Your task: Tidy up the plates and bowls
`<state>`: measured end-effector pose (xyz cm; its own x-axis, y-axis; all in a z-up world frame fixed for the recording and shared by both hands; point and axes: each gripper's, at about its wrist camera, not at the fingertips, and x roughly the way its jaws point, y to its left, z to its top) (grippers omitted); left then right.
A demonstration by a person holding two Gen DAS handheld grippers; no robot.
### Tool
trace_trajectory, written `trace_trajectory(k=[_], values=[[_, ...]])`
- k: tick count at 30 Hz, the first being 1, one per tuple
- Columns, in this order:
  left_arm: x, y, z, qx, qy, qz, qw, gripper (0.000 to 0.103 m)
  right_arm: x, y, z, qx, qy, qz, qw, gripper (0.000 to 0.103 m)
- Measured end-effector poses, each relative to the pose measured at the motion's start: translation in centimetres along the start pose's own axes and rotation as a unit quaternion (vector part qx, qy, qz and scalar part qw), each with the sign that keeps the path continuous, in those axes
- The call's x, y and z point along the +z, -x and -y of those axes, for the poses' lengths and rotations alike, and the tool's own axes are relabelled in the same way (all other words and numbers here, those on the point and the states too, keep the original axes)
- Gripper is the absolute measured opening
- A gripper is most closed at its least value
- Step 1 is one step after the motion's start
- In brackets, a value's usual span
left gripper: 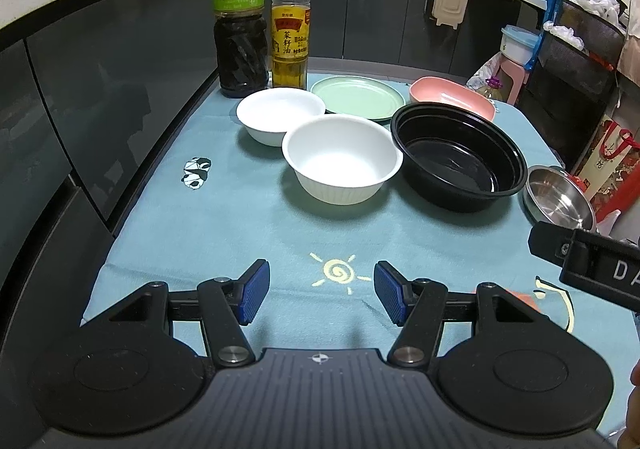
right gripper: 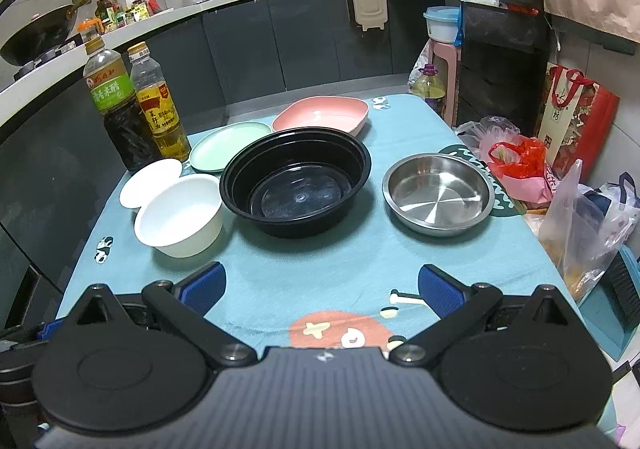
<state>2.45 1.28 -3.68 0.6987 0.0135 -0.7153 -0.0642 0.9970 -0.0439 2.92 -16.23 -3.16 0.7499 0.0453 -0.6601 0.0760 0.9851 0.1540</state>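
On the teal tablecloth (left gripper: 224, 233) stand two white bowls: the nearer one (left gripper: 342, 159) (right gripper: 180, 215) and a smaller one (left gripper: 280, 113) (right gripper: 150, 181) behind it. Right of them sits a large black bowl (left gripper: 460, 155) (right gripper: 296, 185), with a green plate (left gripper: 358, 97) (right gripper: 228, 145) and a pink dish (left gripper: 452, 95) (right gripper: 322, 115) at the back. A steel dish (left gripper: 558, 199) (right gripper: 438, 193) lies at the right. My left gripper (left gripper: 322, 291) hangs open over the near cloth, nothing between its blue pads. My right gripper (right gripper: 322, 291) is open too, short of the black bowl.
A dark vinegar bottle (left gripper: 240, 17) (right gripper: 118, 109) and a yellow oil bottle (left gripper: 290, 25) (right gripper: 160, 105) stand at the back left. Dark cabinets (left gripper: 100, 89) run along the table's left side. Plastic bags (right gripper: 520, 165) and a red gift bag (right gripper: 576, 117) crowd the right edge.
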Motion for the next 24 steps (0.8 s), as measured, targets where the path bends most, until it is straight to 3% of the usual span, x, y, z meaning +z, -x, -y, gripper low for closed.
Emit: trace_trajectory(k=[24], values=[[0.0, -1.7, 0.0, -0.003, 0.005, -0.024, 0.9997, 0.055, -0.4, -1.8, 0.5, 0.0, -0.005, -0.025, 1.0, 0.048]])
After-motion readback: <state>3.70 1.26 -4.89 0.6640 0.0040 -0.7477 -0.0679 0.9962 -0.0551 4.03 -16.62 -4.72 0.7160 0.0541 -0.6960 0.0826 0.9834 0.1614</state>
